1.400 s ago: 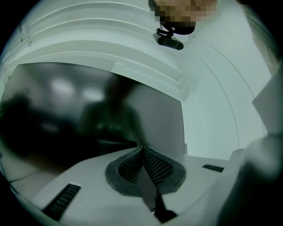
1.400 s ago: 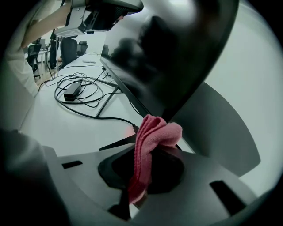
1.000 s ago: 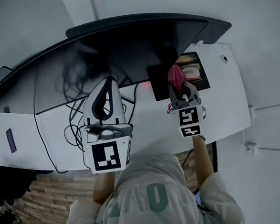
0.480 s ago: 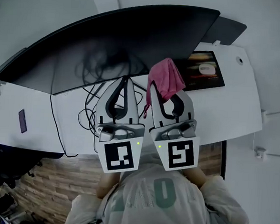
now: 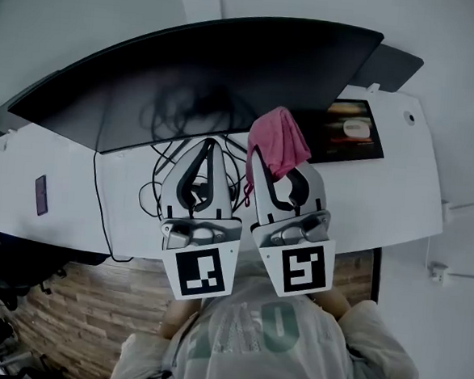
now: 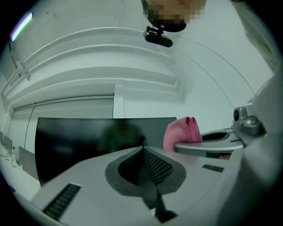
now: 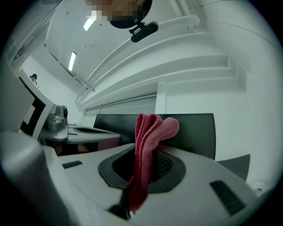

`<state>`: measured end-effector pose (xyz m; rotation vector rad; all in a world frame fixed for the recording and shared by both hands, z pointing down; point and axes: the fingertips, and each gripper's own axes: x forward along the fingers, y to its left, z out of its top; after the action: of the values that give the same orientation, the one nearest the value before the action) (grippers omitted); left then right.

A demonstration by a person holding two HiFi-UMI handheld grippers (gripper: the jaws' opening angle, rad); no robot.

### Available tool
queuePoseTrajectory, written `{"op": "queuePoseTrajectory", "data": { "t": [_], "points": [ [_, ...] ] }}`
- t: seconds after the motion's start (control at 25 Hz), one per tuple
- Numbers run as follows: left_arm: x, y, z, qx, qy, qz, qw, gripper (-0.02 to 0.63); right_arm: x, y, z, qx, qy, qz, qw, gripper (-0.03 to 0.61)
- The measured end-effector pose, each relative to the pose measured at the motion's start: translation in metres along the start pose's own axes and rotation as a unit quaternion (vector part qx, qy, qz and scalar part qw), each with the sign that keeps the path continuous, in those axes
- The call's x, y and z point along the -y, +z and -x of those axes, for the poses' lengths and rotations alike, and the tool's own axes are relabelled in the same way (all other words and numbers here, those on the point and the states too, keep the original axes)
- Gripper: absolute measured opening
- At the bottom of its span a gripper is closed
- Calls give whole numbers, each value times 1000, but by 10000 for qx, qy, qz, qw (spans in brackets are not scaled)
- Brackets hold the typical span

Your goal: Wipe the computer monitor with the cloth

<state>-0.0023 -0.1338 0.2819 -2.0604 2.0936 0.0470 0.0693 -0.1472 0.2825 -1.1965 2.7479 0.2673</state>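
Note:
A wide curved dark monitor point(image 5: 197, 68) stands across the back of the white desk point(image 5: 382, 203). Both grippers are held side by side in front of it, below its lower edge. My right gripper point(image 5: 260, 157) is shut on a folded pink cloth point(image 5: 279, 142), which sticks up past the jaw tips toward the screen. In the right gripper view the cloth point(image 7: 146, 154) hangs pinched between the jaws, with the monitor point(image 7: 194, 130) behind it. My left gripper point(image 5: 208, 145) is shut with nothing in it. In its own view the monitor point(image 6: 84, 137) lies ahead and the cloth point(image 6: 181, 131) shows at the right.
A small lit screen point(image 5: 350, 132) lies flat on the desk right of the grippers. Black cables point(image 5: 158, 183) tangle under the monitor's middle. A phone point(image 5: 41, 194) lies at the far left. A wooden floor point(image 5: 91, 312) lies below the desk's front edge.
My right gripper, with the cloth in it, has come from beside the small screen leftward and back next to the left gripper. Since half a second ago both have barely moved.

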Motion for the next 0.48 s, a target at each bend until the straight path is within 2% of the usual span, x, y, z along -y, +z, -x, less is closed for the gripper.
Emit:
{"op": "queuePoseTrajectory", "data": {
  "t": [0.48],
  "points": [
    [-3,2,0,-18,-56,94,9999,15,6,-1,2,-121,-198,-5,9997,55]
  ]
}}
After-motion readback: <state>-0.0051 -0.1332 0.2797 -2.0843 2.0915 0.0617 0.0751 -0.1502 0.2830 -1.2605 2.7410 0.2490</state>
